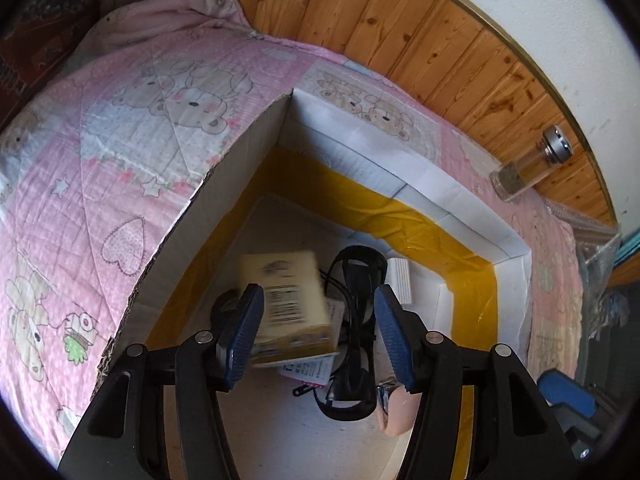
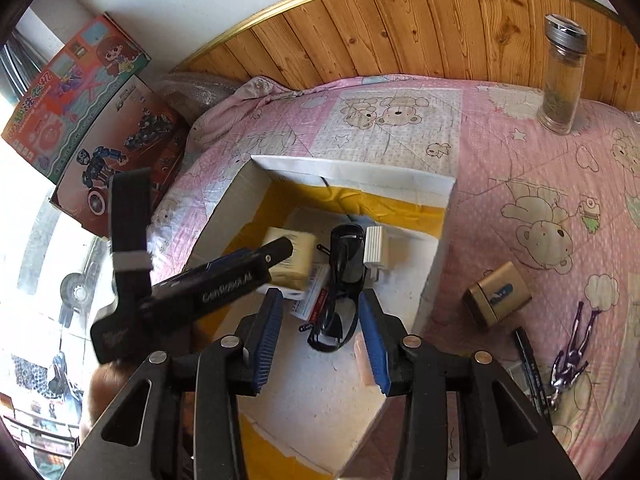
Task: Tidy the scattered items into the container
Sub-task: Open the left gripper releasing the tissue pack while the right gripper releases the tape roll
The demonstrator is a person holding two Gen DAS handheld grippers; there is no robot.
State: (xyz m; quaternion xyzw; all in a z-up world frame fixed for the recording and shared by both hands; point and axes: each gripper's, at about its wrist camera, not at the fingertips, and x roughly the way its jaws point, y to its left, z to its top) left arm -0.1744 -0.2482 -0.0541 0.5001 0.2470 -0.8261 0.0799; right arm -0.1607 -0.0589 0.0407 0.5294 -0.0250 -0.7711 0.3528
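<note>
The cardboard container (image 1: 208, 220), lined with yellow plastic, sits on a pink bedspread. My left gripper (image 1: 318, 290) hangs open over it. A blurred pale-yellow box (image 1: 288, 304) lies loose below its fingers, close to the left pad; neither pad presses on it. Black sunglasses (image 1: 356, 320), a white ridged block (image 1: 400, 284) and a printed card (image 1: 312, 370) lie on the container's floor. My right gripper (image 2: 320, 294) is open and empty above the sunglasses (image 2: 340, 280). A small gold box (image 2: 498, 294), a black pen-like bar (image 2: 532, 368) and a purple metallic figure (image 2: 572, 356) lie outside on the bedspread, right of the container (image 2: 360, 178).
A glass jar with a metal lid (image 2: 562, 76) stands at the back right against the wooden headboard (image 2: 400, 20). Colourful toy boxes (image 2: 80, 112) lean at the far left. The left gripper's black body (image 2: 216, 292) crosses the container's left wall.
</note>
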